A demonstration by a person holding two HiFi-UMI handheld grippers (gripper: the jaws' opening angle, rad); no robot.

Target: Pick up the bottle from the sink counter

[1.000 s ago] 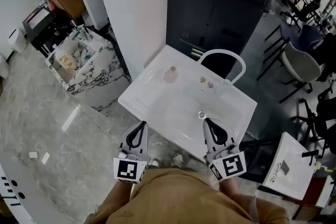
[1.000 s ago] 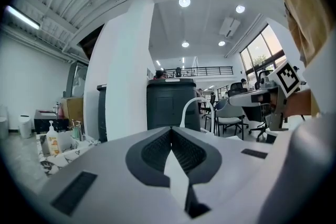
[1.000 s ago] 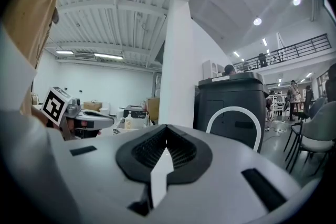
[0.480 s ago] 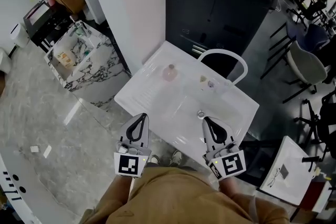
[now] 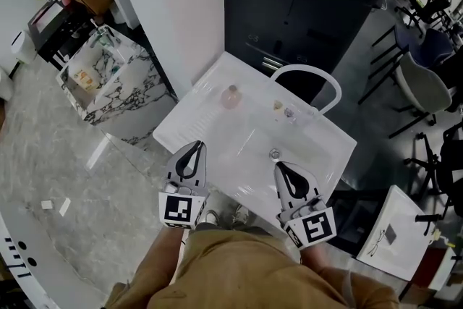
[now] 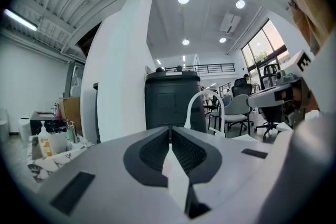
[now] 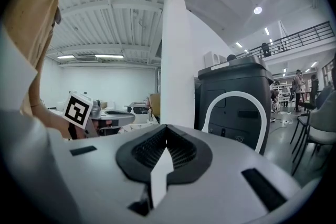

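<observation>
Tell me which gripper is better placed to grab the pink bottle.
Left, probably. The bottle stands on the far left part of the counter, nearer the left gripper than the right gripper. Both are shut, so it must open first.

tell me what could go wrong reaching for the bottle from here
1. The left tool and the right tool both have their jaws together. Pushed forward like that, either would likely knock the small pink bottle over rather than grip it.
2. The bottle stands on the smooth white sink counter, so a glancing touch may tip or slide it.
3. The arched faucet and the small items near it crowd the right tool's path.
</observation>
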